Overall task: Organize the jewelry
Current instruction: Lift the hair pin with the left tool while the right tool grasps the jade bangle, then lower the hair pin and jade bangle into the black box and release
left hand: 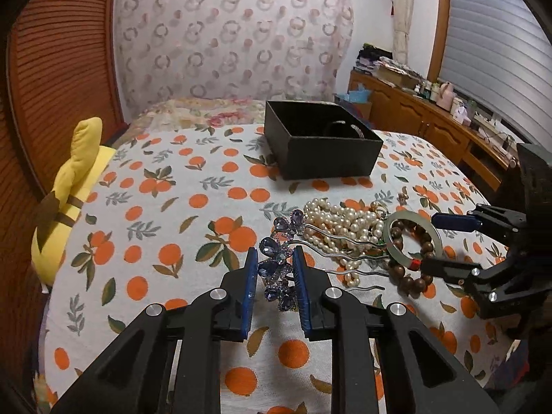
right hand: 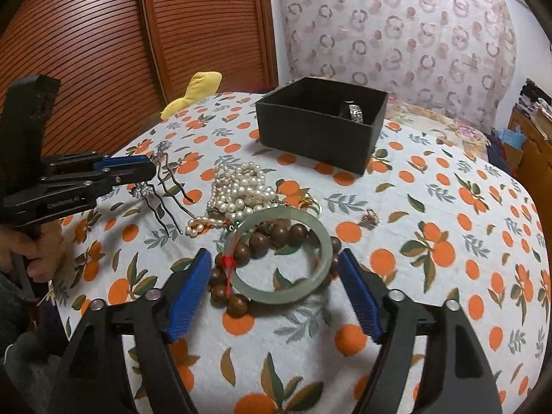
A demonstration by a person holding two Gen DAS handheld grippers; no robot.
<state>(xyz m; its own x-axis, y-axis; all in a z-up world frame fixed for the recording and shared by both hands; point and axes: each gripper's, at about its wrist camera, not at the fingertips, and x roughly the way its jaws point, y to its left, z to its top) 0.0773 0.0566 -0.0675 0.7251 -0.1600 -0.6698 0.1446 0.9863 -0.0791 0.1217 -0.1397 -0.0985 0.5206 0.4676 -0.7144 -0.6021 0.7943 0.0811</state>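
While one silver bangle (right hand: pixel 355 112) already lay in the black box (right hand: pixel 321 138), the left gripper (left hand: pixel 276 283) clenched the jewelled hair comb (left hand: pixel 279 262) and the right gripper (right hand: pixel 276 289) spread wide around the jade bangle (right hand: pixel 279 255), pearls (right hand: pixel 241 189) still outside

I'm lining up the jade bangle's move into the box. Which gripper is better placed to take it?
Right. The right gripper stands open with the jade bangle lying between its fingers, while the left gripper is shut on the jewelled hair comb.
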